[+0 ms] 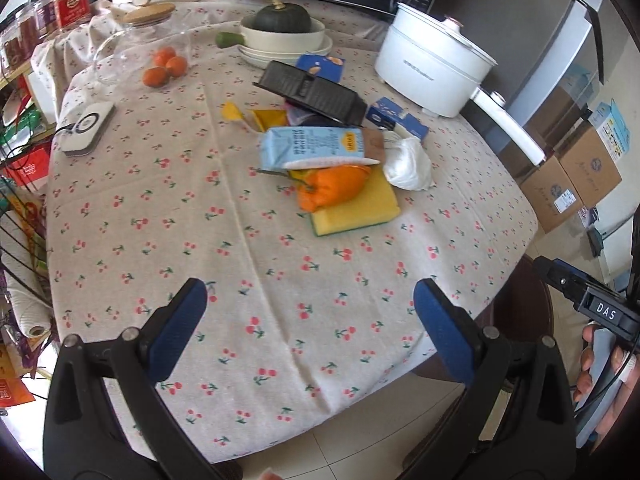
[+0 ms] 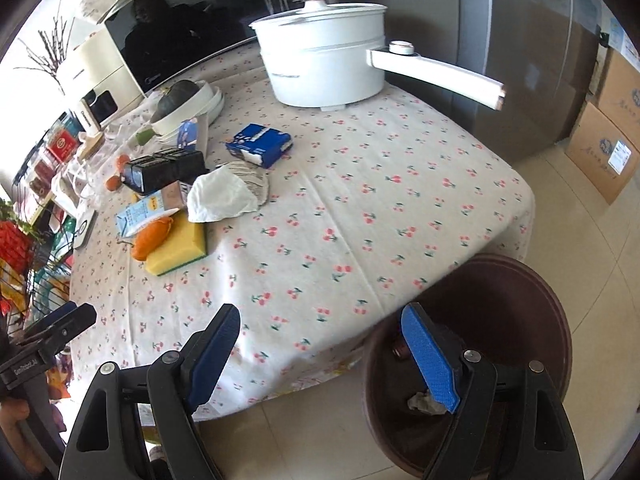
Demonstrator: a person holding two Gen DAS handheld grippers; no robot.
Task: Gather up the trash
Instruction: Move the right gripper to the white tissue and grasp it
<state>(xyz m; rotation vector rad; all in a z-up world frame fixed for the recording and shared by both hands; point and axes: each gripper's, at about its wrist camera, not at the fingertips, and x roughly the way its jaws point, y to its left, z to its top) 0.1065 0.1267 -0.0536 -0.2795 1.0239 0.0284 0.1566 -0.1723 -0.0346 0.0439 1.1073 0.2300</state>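
Left wrist: milk carton [image 1: 316, 147] flat, long axis left-right.

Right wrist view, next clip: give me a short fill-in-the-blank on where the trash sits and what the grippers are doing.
1. The orange bag lies partly on the yellow ____.
2. The brown bin stands on the ____ beside the table.
3. The right gripper and the left gripper both have their jaws ____.
4. The crumpled white tissue rests on the ____.

Missing words: sponge; floor; open; table
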